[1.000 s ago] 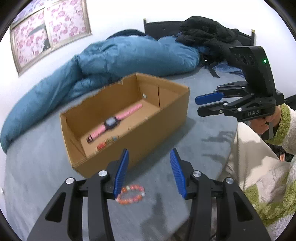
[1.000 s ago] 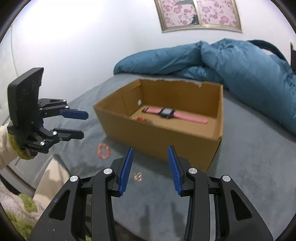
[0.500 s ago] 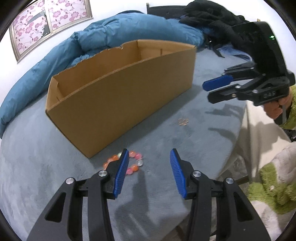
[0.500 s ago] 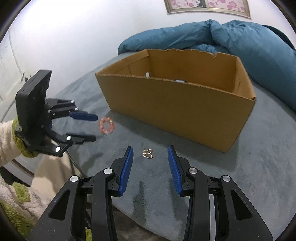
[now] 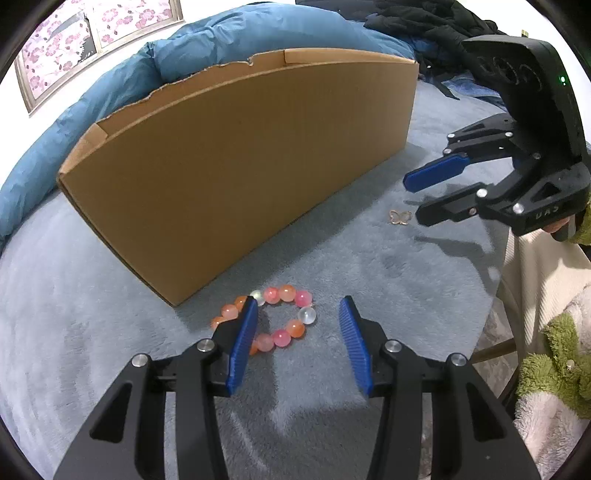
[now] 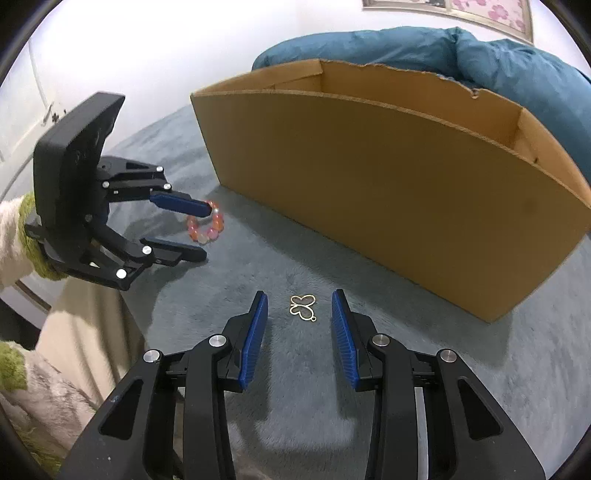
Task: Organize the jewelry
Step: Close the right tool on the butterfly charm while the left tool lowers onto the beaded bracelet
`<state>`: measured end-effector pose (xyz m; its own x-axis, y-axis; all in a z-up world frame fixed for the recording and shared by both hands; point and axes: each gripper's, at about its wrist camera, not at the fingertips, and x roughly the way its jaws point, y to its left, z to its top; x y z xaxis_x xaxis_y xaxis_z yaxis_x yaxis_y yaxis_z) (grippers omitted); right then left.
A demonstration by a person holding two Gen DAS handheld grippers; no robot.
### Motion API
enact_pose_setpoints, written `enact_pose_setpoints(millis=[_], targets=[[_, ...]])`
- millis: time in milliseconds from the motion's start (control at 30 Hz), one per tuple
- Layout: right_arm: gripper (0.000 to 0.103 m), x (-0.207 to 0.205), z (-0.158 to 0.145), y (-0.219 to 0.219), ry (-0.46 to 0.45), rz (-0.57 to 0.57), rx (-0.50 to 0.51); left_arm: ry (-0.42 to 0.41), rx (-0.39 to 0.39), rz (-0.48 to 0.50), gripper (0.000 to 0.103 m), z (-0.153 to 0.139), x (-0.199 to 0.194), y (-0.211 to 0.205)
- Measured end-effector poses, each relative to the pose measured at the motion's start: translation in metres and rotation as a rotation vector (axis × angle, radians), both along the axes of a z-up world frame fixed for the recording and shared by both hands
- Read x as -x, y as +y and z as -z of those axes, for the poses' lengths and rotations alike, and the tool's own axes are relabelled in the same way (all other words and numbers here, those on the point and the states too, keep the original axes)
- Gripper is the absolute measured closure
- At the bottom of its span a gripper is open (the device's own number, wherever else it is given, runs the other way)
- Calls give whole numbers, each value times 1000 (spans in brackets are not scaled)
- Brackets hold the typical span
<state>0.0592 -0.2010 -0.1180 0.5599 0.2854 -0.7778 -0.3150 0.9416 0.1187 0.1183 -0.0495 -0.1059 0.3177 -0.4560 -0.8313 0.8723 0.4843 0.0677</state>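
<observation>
A bracelet of pink, orange and clear beads (image 5: 280, 293) lies on the grey-blue plush cover just in front of the cardboard box (image 5: 240, 177). My left gripper (image 5: 299, 301) hangs low over it, open; its left finger crosses the ring, so some beads sit between the fingers and some outside. A small gold butterfly pendant (image 6: 303, 307) lies flat between the fingers of my right gripper (image 6: 299, 293). Its jaws are closing and the pads do not touch the pendant. The box's inside is hidden by its near wall (image 6: 369, 184).
A blue duvet (image 5: 229, 40) is heaped behind the box, with dark clothes (image 5: 424, 22) at the back right. The bed's edge runs close behind both grippers, where a cream and green fleece sleeve (image 5: 554, 369) shows. A floral picture (image 5: 92, 33) hangs on the wall.
Both grippers have sunk toward the cover and tipped down; the box's inside has dropped out of sight. The bracelet and pendant now sit at the fingertips. The right jaws have narrowed slightly.
</observation>
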Motion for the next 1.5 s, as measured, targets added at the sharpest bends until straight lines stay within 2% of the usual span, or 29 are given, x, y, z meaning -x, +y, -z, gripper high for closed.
enact_pose_setpoints(millis=[467,900,1167,1500], targets=[[75,-16,16,14,16,-47,65,30,10,-12,63,5,-7,-3],[89,-12,22,21,7,-57,100,21,-7,-10,79,6,-7,-10],[89,-10,18,13,10,-56,98,21,-12,-7,83,5,-5,-11],[89,-10,19,4,15,-23,103,18,-17,-4,84,6,-4,-12]])
